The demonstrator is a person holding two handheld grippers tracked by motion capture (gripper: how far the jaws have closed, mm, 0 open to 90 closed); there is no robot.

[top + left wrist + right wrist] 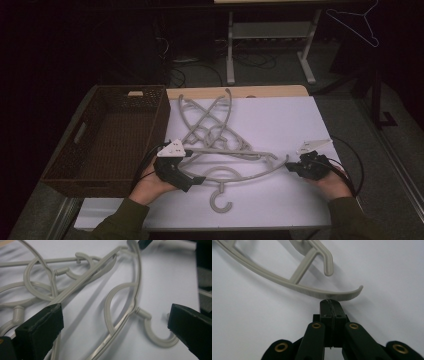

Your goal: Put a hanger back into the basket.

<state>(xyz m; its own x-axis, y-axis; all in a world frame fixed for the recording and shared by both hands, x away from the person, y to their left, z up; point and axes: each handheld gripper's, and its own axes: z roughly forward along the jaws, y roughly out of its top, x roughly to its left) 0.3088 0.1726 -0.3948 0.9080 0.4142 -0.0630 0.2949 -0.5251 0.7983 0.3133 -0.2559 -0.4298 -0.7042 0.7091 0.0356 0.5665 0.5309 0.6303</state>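
Several grey plastic hangers lie on a white desk. One nearest hanger lies flat between the two tools, its hook curling toward the person. Its curved arm ends just ahead of the right tool, whose jaws are pressed together with nothing between them; in the right gripper view the closed tips sit right under the arm's end, and whether they touch it cannot be told. The left tool is at the hanger's other end, near its hook. Its jaws stand wide apart; in the left gripper view they frame the hook and the arm without pressing on either. Beyond both tools, away from the person, a tangled pile of hangers overlaps on the desk, one straight bar reaching across toward the nearest hanger. Off the left tool's outer side stands a dark woven basket, at the desk's left edge. Each tool is held in a hand, with a green sleeve showing at the left wrist.
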